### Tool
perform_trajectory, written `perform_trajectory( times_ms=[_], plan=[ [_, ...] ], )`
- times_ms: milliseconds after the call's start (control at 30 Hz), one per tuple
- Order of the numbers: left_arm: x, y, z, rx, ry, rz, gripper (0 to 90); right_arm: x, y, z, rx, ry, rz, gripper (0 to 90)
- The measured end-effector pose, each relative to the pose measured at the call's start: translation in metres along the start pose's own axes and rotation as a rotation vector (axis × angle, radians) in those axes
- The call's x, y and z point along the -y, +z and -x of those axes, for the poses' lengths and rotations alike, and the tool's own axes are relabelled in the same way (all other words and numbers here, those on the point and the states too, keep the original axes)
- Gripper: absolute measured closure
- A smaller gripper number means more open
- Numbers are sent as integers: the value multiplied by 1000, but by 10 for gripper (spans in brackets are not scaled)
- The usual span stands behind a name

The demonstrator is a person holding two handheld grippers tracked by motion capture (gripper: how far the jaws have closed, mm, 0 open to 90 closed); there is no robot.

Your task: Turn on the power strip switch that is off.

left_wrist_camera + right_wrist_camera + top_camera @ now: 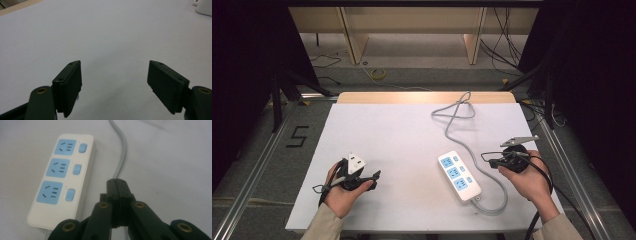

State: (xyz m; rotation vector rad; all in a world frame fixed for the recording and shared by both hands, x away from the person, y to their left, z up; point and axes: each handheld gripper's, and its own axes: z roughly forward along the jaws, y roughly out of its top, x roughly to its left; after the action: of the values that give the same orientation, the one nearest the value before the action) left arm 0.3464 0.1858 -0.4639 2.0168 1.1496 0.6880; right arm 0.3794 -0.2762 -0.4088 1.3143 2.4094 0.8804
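A white power strip with three blue sockets and blue switches lies on the right half of the table, and its grey cable loops toward the far edge. In the right gripper view the power strip sits just left of my right gripper, which is shut with nothing between its jaws. The cable runs on the table behind the tips. My right gripper points left, close to the strip's right side. My left gripper rests near the front left; its jaws stand open over bare table.
The white mat covers the table, with a wooden strip at the far edge. A corner of the power strip shows far off in the left gripper view. Metal rails flank the table, and loose cables lie on the floor beyond.
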Motion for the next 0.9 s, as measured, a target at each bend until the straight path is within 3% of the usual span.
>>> perform_trajectory(
  times_ms=[900],
  plan=[
    [-1,-1,0,1,3,1,277,-17,11,-12,-21,-22,-26,900]
  ],
)
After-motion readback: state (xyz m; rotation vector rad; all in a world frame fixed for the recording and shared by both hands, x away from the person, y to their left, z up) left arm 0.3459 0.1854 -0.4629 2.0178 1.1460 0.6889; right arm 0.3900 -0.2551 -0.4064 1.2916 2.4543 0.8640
